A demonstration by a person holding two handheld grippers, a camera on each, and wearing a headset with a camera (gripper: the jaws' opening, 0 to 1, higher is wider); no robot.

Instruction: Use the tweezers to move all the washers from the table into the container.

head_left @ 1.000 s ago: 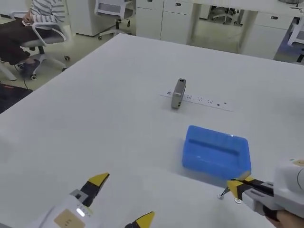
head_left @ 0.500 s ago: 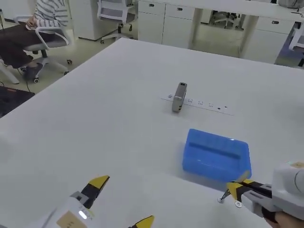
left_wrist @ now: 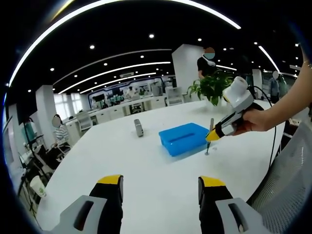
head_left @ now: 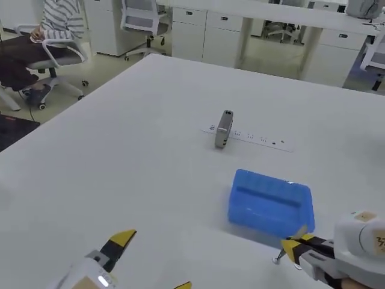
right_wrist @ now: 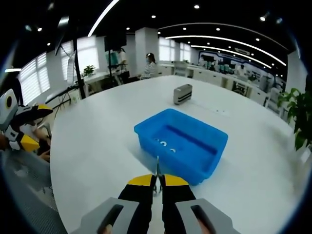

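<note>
We grip the tweezers (right_wrist: 157,168) in the right gripper (right_wrist: 157,181), jaws clamped on them, tips pointing down at the table (right_wrist: 92,141) just beside the blue container (right_wrist: 144,138). Two washers (right_wrist: 163,143) lie inside it. The left gripper (left_wrist: 160,183) has its jaws apart and empty, well apart from the container.

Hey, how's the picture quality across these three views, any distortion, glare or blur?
Head view: even light, slightly soft; the blue container casts a faint shadow on the table. Left gripper view: strong fisheye bending, the ceiling light strips curve. Right gripper view: same bending; the washers in the container look small and soft, the tweezers thin.
</note>
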